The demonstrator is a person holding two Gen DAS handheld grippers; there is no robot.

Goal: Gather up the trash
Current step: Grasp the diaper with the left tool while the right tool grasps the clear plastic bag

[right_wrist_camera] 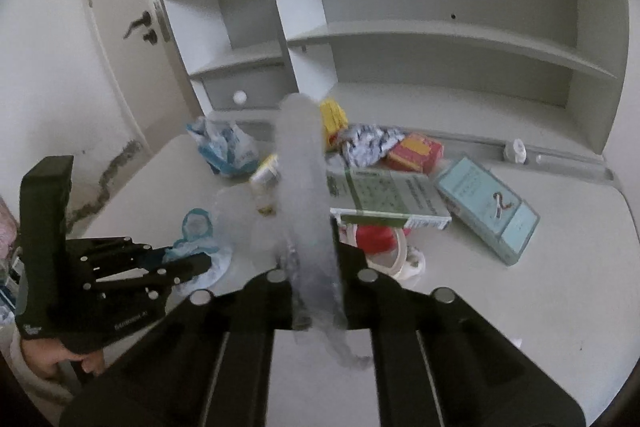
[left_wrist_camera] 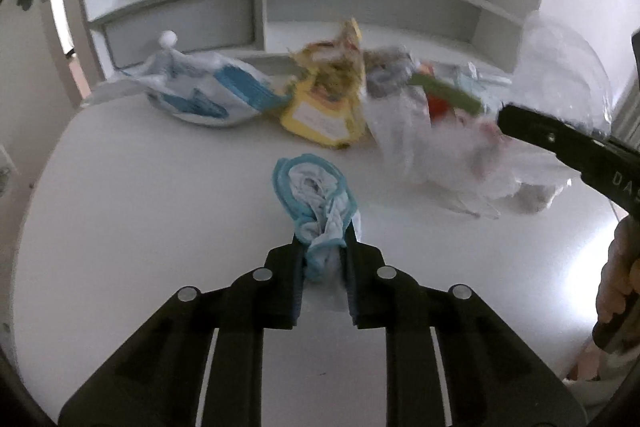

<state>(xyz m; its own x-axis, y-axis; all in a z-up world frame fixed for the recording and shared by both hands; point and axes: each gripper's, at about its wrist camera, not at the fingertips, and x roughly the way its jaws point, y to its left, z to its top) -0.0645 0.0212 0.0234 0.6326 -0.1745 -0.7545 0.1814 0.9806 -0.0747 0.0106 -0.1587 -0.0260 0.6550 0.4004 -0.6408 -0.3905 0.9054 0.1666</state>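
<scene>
My left gripper [left_wrist_camera: 324, 241] is shut on a crumpled white wrapper with a blue rim [left_wrist_camera: 310, 187], low over the white desk [left_wrist_camera: 140, 227]. The right wrist view shows the same gripper [right_wrist_camera: 204, 263] from the side at the lower left, the blue-rimmed wrapper [right_wrist_camera: 196, 227] sticking out of it. My right gripper [right_wrist_camera: 310, 251] is shut on a clear plastic bag [right_wrist_camera: 300, 155] that stands up between its fingers. In the left wrist view the right gripper [left_wrist_camera: 510, 121] comes in from the right, with the clear bag [left_wrist_camera: 560, 67] bulging above it.
More trash lies along the back of the desk: a blue-white bag [left_wrist_camera: 200, 87], a yellow packet [left_wrist_camera: 324, 107], a white plastic bag [left_wrist_camera: 420, 143], a green-white box [right_wrist_camera: 384, 199], a light blue box [right_wrist_camera: 488, 207], a red-yellow packet [right_wrist_camera: 416, 151]. Grey shelves [right_wrist_camera: 440, 35] rise behind.
</scene>
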